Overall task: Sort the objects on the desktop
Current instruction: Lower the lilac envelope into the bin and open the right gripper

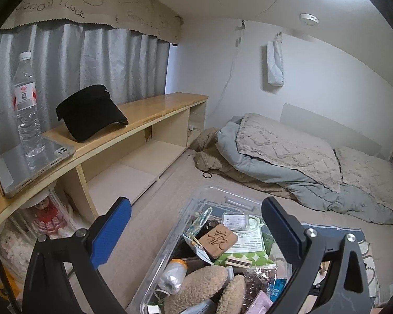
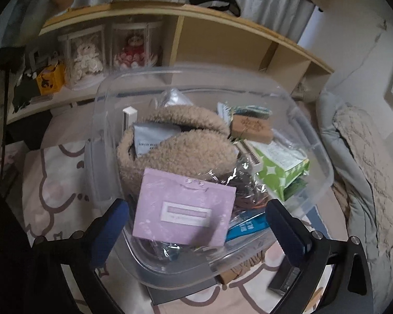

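Blue ribbed pads are seen on the black fingers of the right gripper [image 2: 196, 225], which is spread wide over the near end of a clear plastic storage bin [image 2: 315, 141]; nothing is pressed between the pads. A lilac flat cardboard packet [image 2: 183, 209] is seen lying loose between the jaws, on top of the bin's contents. Behind it a tan fleecy pouch [image 2: 178, 144] is heaped in the middle, with a green star-patterned box [image 2: 283, 170] and a carved wooden block [image 2: 251, 128] to its right. The left gripper [image 1: 196, 225] is likewise held wide and empty above the same bin [image 1: 194, 198]. Further off, a pale wooden shelf [image 1: 154, 110] is seen, on which a black visor cap [image 1: 89, 112], a clear water bottle [image 1: 26, 99] and a silver tablet [image 1: 34, 162] are set.
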